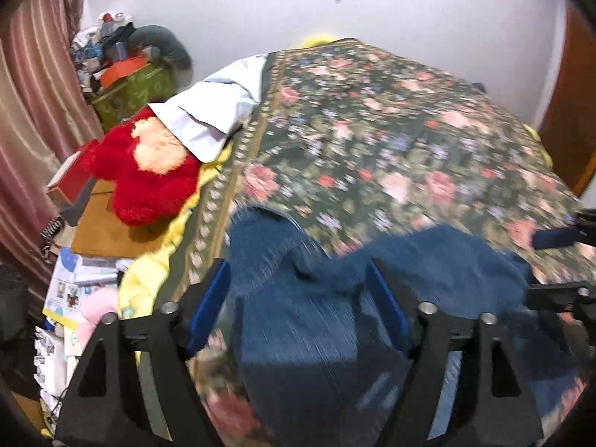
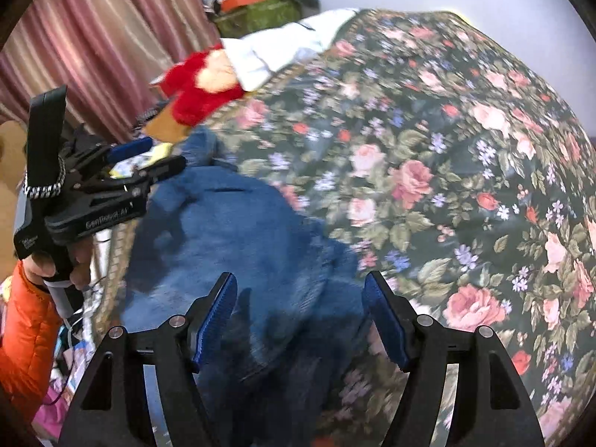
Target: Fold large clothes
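1. Both tongs hang over the jeans (image 1: 327,320), pointed steeply down at the near edge of the bed.
2. Left tongs (image 1: 298,301): jaws stand wide apart. Denim shows between the blue pads, but they do not press on it, so nothing is held.
3. Right tongs (image 2: 300,314): jaws also stand apart, a little less wide. The pads frame dark denim below without pinching it.
4. From the right wrist view, the left tongs (image 2: 149,156) sit at the left, gripped by a hand (image 2: 56,264) in an orange sleeve (image 2: 26,335), fingers apart over the left side of the cloth.
5. The jeans lie bunched in a rumpled heap on the flowered bedspread (image 1: 391,130), at its near left part, with a red plush toy (image 1: 149,182) well beyond them at the left.
6. Judged step: between grasps, with the folding barely begun.
7. Next move likely calls for lowering each pair onto a clear edge, closing firmly, then pulling the cloth flat.
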